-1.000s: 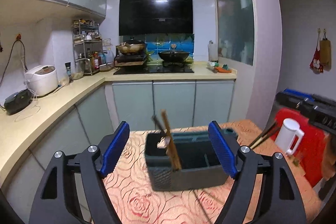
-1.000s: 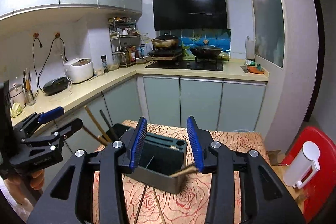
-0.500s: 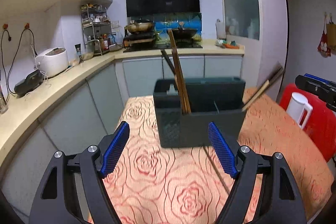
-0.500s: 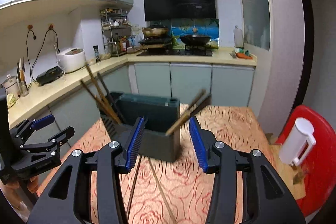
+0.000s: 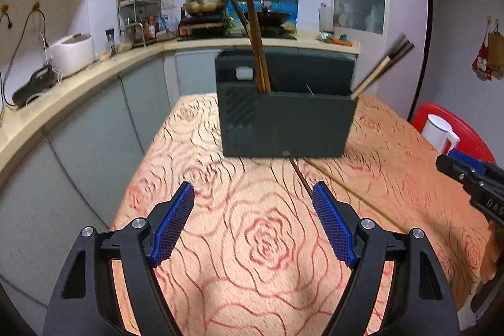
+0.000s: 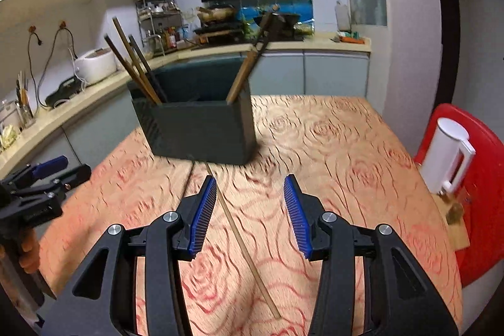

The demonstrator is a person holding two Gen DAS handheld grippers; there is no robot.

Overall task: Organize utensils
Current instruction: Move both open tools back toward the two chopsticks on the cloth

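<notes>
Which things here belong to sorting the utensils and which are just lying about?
Belong:
dark holder
chopsticks in the holder
loose chopsticks on the table

Lying about:
white jug
red chair
rice cooker
pans

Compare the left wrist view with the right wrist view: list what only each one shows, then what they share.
Only the left wrist view: the red cloth ornament hanging on the right wall, and the right gripper at its edge.

Only the right wrist view: the glass jar of utensils on the counter, and the left gripper held in a hand.

Both: the dark rectangular utensil holder with upright wooden chopsticks, two loose chopsticks on the rose-patterned tablecloth, and the white plastic jug.
</notes>
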